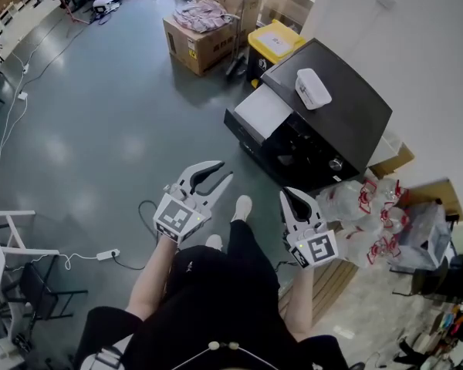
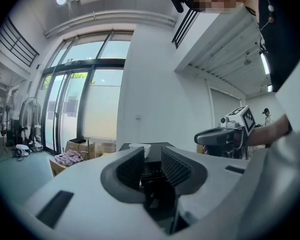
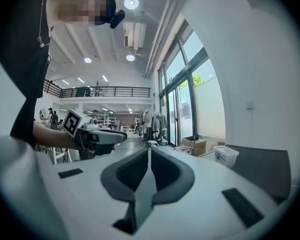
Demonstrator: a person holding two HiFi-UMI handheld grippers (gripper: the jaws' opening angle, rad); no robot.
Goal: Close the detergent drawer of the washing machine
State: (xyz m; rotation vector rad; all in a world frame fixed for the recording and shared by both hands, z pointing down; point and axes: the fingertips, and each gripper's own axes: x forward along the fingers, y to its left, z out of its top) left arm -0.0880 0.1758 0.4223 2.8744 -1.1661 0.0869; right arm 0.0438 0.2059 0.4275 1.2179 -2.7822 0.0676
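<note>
step: approach; drawer untouched. washing machine (image 1: 332,106): ahead, well apart from both tools; detergent drawer on its front, not clearly made out. left gripper (image 1: 224,171): jaws apart, empty. right gripper (image 1: 285,194): jaws all but together, empty. next: close in, press drawer front squarely. around: white tub (image 1: 312,89) near machine top's front edge; plastic bags (image 1: 370,206) just beside machine; nothing seen in the way.

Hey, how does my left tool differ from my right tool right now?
The left tool has its jaws clearly apart; the right tool has them practically together. The left tool is over bare floor, while the right tool is nearer the washing machine. Both hold nothing.
</note>
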